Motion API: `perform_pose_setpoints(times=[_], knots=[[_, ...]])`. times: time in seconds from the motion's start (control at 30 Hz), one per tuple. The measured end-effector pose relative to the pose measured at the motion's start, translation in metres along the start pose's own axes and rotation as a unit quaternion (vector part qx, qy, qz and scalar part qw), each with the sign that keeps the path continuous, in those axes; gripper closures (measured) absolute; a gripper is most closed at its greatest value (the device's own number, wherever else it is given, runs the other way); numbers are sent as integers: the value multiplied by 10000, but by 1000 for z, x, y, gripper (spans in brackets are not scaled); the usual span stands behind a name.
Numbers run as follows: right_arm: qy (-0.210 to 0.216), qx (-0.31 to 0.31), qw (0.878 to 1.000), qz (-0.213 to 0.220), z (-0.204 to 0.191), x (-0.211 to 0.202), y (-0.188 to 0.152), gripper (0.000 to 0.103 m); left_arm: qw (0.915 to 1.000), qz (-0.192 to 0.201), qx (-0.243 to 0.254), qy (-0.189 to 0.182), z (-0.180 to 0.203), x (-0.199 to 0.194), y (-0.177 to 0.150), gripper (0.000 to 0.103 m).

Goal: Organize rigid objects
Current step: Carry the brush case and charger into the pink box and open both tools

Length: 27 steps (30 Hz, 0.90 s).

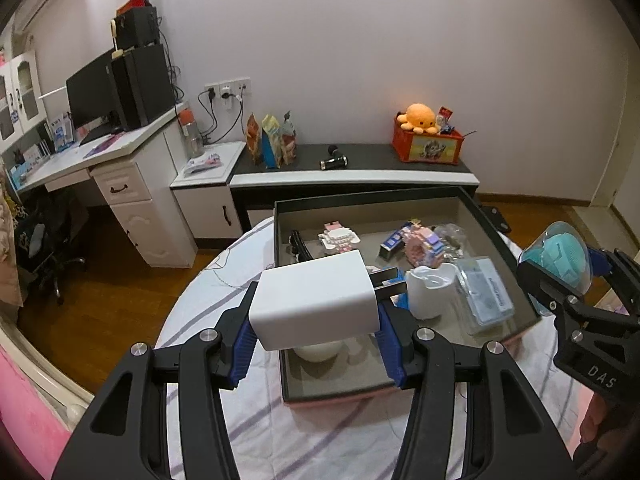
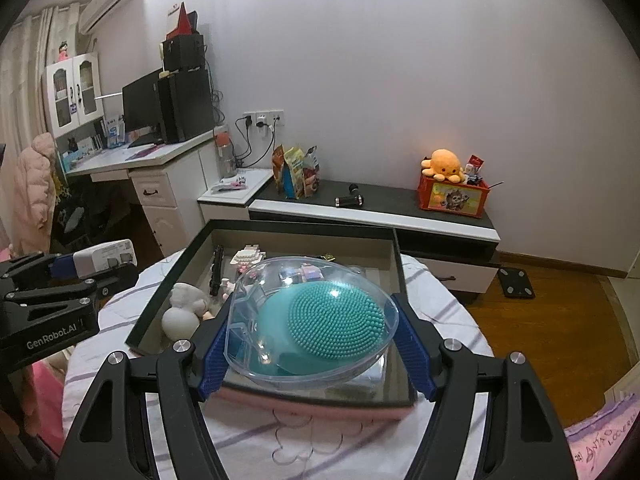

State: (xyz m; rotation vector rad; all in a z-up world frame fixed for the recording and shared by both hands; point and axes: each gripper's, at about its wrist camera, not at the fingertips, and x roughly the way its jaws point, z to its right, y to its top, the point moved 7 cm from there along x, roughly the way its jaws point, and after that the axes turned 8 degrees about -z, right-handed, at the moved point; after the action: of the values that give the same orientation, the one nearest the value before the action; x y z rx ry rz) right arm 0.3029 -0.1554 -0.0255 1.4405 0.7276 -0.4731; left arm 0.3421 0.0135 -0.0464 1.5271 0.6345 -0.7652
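Two tools: left tool (image 1: 316,320) grips one charger (image 1: 314,302), right tool (image 2: 316,344) one brush case (image 2: 312,320).

Home bedroom, striped bed sheet (image 1: 248,432), white desk (image 1: 100,156), plush octopus (image 1: 420,118)

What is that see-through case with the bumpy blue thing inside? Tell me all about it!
The clear case is a rounded shell of clear, shiny plastic. Inside lies a teal brush head covered in tiny soft-looking nubs. The right gripper holds it by its sides between blue ribbed fingers, up over the near edge of the open box.
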Motion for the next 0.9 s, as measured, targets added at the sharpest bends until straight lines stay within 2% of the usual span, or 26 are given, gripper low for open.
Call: perform_pose_setpoints(times=[0.17, 0.3, 0.67, 0.77, 0.9], knots=[[60, -32, 9998, -197, 2, 26, 2, 30, 9993, -347, 138, 29, 6, 33, 1, 50], [96, -21, 9991, -415, 3, 49, 1, 30, 9980, -576, 233, -120, 15, 51, -2, 50], [66, 142, 9968, -786, 12, 77, -7, 30, 9964, -809, 258, -53, 14, 75, -6, 50], [64, 108, 9963, -848, 12, 80, -7, 30, 9963, -771, 331, -192, 14, 76, 4, 50], [94, 71, 9969, -773, 13, 77, 6, 30, 9951, -793, 577, -115, 17, 83, 28, 50]])
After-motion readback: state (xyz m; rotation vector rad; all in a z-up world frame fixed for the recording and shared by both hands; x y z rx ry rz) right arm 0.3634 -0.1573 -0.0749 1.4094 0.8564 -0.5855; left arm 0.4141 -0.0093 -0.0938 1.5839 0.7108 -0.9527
